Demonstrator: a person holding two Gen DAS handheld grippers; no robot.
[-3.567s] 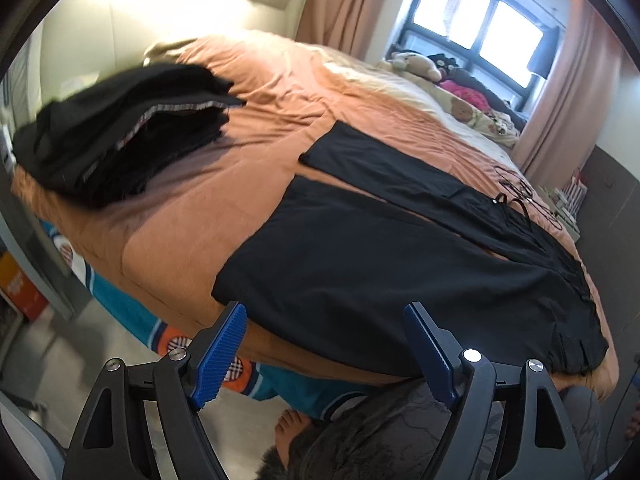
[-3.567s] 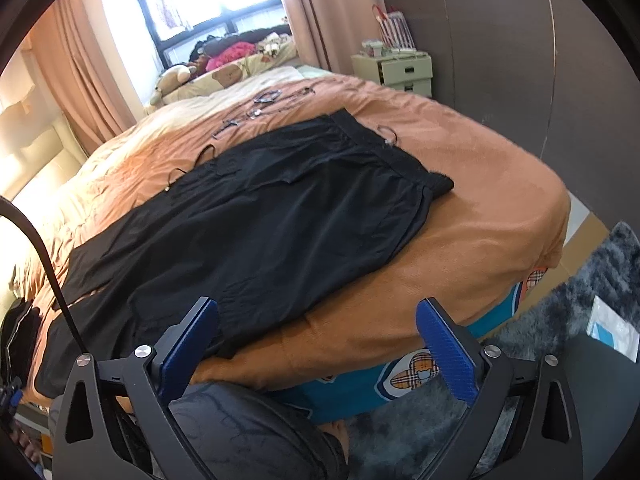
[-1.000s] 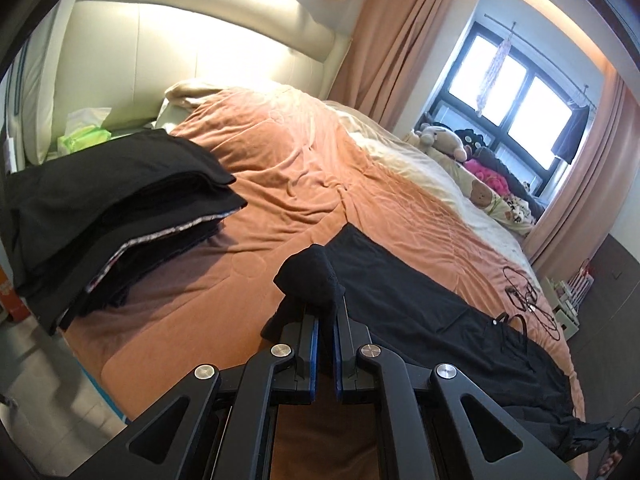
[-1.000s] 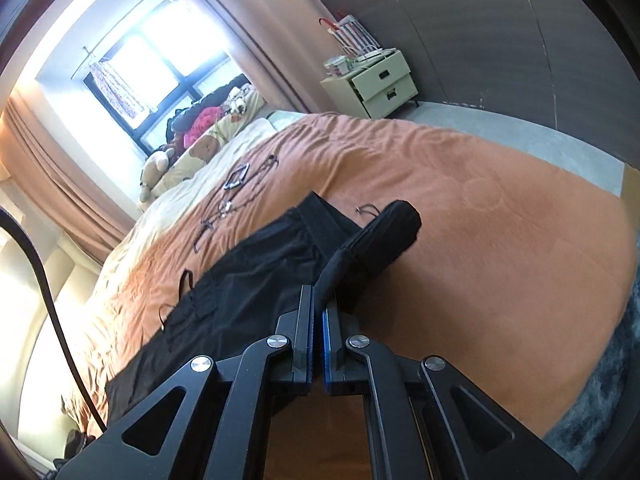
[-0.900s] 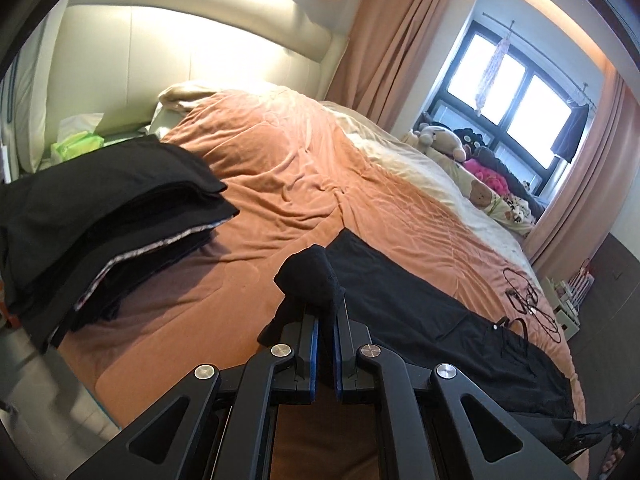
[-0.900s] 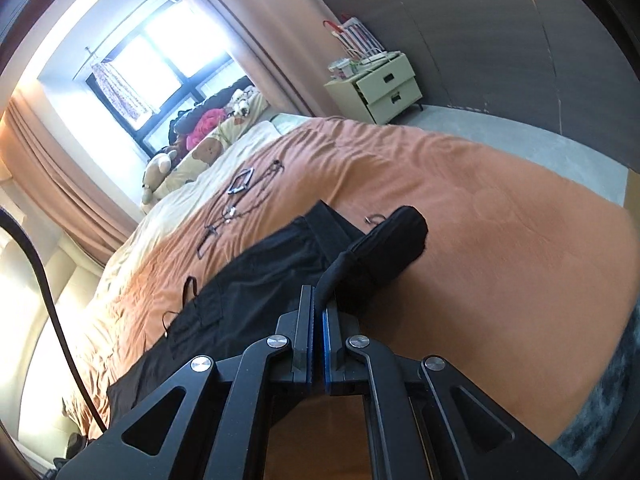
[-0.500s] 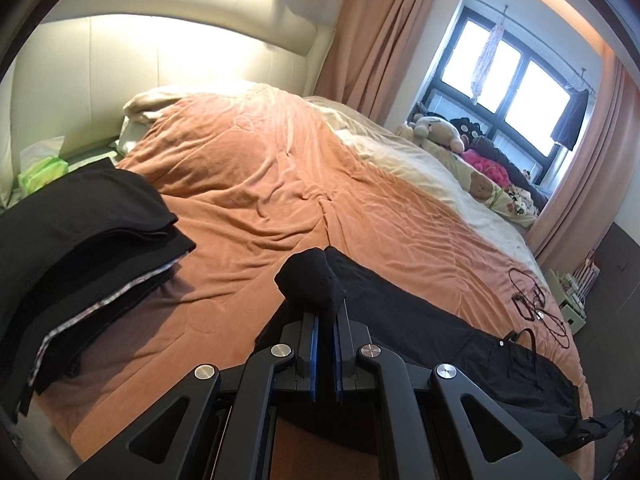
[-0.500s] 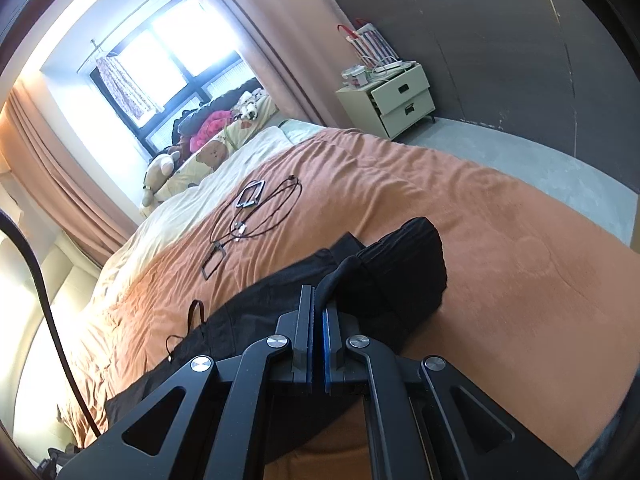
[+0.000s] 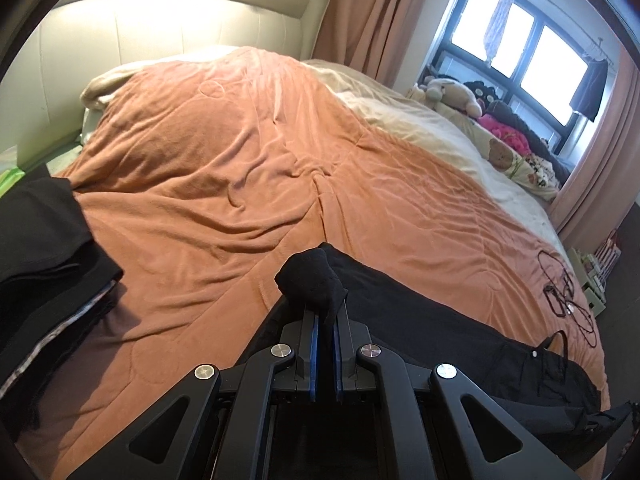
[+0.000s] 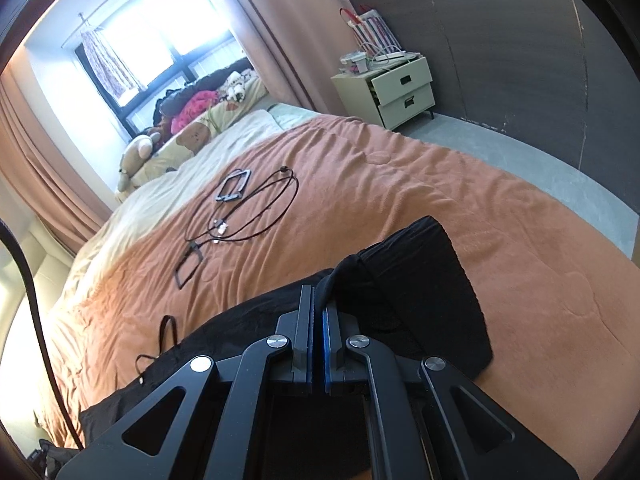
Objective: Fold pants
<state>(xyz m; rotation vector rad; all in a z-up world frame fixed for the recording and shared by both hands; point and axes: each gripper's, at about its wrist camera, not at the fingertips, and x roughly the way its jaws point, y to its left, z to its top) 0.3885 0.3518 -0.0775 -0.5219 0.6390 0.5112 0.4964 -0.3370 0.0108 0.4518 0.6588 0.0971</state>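
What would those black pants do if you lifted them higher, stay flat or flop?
Probably flop: the black pants already bunch into a soft lump above the left gripper and drape limply from the right gripper. They look light, since a fingertip pinch raises the fabric. They likely drag rather than slide on the fuzzy orange blanket.

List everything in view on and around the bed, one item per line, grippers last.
black fabric pants: one, black, near edge of the bed, both ends pinched.
orange fleece blanket: one, orange, covering the bed.
cream sheet: one, cream, window side of the bed.
stack of folded dark clothes: one, black, headboard end of the near edge.
black cables: a tangle, black, on the blanket.
stuffed toys: several, beige and pink, by the window.
cream two-drawer nightstand: one, cream, beside the wall.
left gripper: shut on the pants.
right gripper: shut on the pants.
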